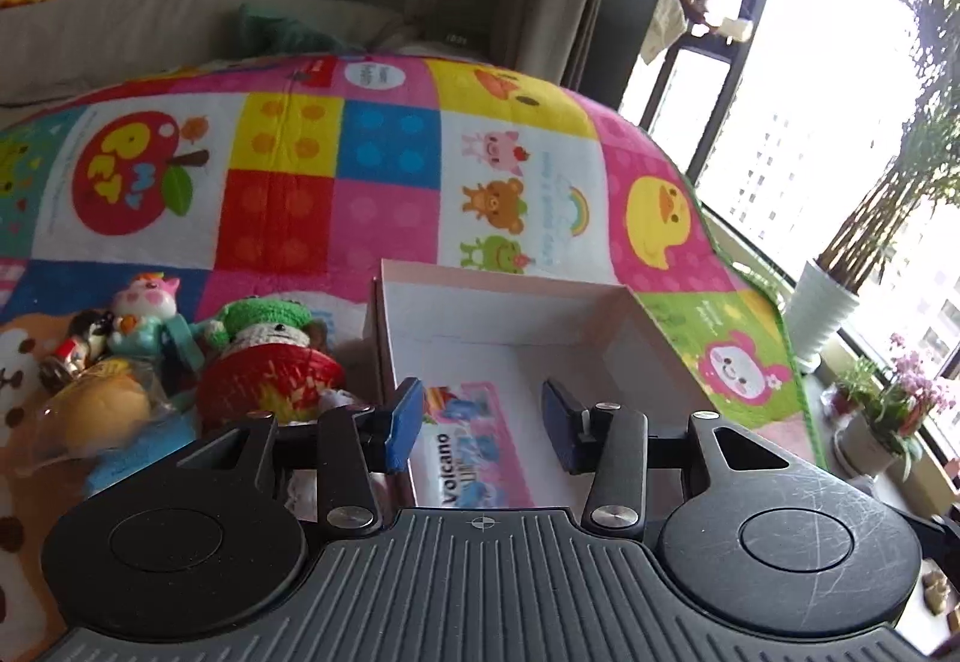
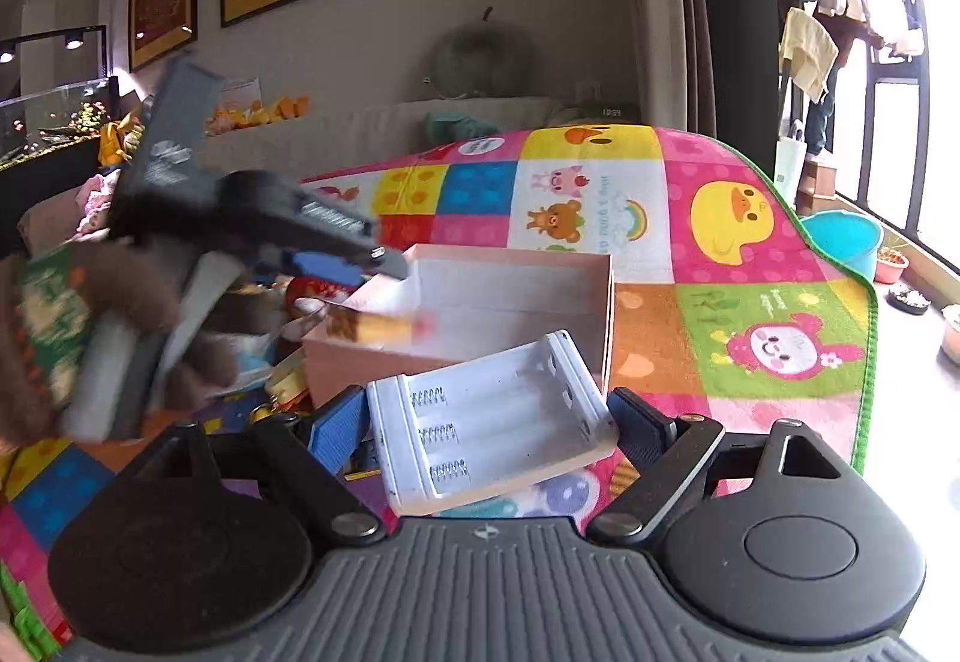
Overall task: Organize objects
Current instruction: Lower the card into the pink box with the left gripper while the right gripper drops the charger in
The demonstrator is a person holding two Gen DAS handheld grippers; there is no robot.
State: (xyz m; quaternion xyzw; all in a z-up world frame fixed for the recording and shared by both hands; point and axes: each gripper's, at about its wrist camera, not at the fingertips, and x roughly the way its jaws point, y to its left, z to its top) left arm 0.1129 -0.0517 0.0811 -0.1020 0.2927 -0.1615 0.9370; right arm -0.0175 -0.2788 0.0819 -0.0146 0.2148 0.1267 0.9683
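**Ana:** While the right gripper (image 2: 489, 425) points down toward the patchwork mat (image 2: 750, 254), what sits between its fingers?

**Ben:** A white battery holder (image 2: 486, 425) with three spring slots, lying tilted with its open face up. The blue fingers (image 2: 336, 431) stand wide, one against each end of it, and they carry it just in front of the pink box (image 2: 468, 302).

**Ana:** And the left gripper (image 1: 483, 422)?

**Ben:** From its own camera, the fingers (image 1: 403, 425) stand partly apart with nothing between them. They hang over the near end of the open box (image 1: 510, 296), above a pink card printed "Volcano" (image 1: 474, 446) that lies on the box floor.

**Ana:** Can the right camera see that left one?

**Ben:** Yes, blurred, at the left of its view: the dark tool (image 2: 264, 218) slants down toward the box's left edge, and a person's hand (image 2: 78, 338) in a brown and green sleeve grips its handle. A yellowish stick-shaped thing (image 2: 378, 327) shows just under its tip, too smeared to name; I cannot tell if anything touches it.

**Ana:** Where are the other items?

**Ben:** Heaped on the mat left of the box: a crocheted doll in a green hat (image 1: 270, 338), a white unicorn figure (image 1: 147, 311), and a wrapped bun (image 1: 102, 410).
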